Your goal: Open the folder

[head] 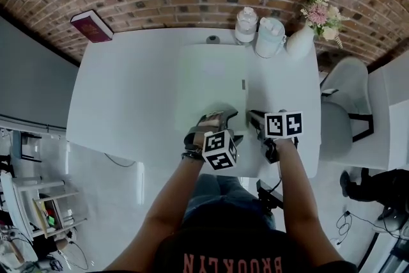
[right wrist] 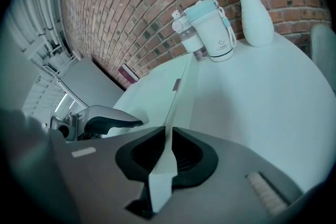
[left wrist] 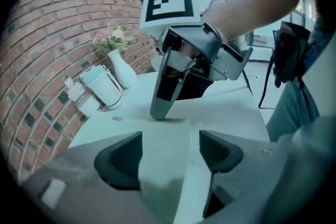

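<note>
My right claw (right wrist: pixel 167 152) was pinching the thin right edge of the folder (head: pixel 211 83), close to its near corner. Its two jaws were pressed almost together with only that pale green sheet between them.

My left claw (left wrist: pixel 170 152) was spread wide. It hung over the near edge of the folder, just beside the right claw (left wrist: pixel 160 107), and its jaws pressed on nothing. The folder's flat top showed in the gap between them.

The folder lay flat in the middle of the table (head: pixel 121 99). It ran from near the far edge down toward the near edge, where I stood.

A wide part of the white top lay open on the left side of the folder. On the right, a thinner strip ran to the right edge.

The far right corner was crowded. A bottle (head: pixel 246 23), a cup (head: pixel 268 37) and a vase (head: pixel 300 41) stood there close together, just past the folder's far right corner. A chair (head: pixel 342 105) sat beyond the right edge.
</note>
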`<action>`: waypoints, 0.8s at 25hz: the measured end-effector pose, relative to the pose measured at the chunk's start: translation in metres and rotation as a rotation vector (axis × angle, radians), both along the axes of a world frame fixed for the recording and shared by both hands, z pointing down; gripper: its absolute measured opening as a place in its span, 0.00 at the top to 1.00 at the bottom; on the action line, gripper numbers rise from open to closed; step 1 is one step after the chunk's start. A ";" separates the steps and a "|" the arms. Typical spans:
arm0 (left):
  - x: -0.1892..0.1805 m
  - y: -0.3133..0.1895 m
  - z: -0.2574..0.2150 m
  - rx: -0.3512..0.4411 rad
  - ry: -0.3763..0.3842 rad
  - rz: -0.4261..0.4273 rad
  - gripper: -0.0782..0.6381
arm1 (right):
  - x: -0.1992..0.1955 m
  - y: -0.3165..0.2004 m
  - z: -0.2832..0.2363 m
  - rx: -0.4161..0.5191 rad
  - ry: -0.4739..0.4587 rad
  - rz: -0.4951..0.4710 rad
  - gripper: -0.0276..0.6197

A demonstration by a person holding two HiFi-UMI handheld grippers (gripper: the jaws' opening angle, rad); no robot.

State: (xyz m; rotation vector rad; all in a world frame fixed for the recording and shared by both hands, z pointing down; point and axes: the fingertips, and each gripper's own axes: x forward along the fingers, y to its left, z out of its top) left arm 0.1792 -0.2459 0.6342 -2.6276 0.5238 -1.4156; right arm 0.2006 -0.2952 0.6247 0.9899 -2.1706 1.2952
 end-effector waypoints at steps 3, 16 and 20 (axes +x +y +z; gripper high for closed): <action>0.002 -0.005 -0.002 0.082 -0.025 0.020 0.42 | -0.001 0.000 0.000 0.005 0.013 -0.003 0.90; 0.007 0.009 -0.002 0.143 -0.046 0.116 0.69 | -0.001 0.001 0.000 0.012 0.003 0.017 0.92; 0.006 0.011 -0.004 0.139 -0.041 0.113 0.73 | -0.001 0.002 0.000 0.015 0.008 0.000 0.92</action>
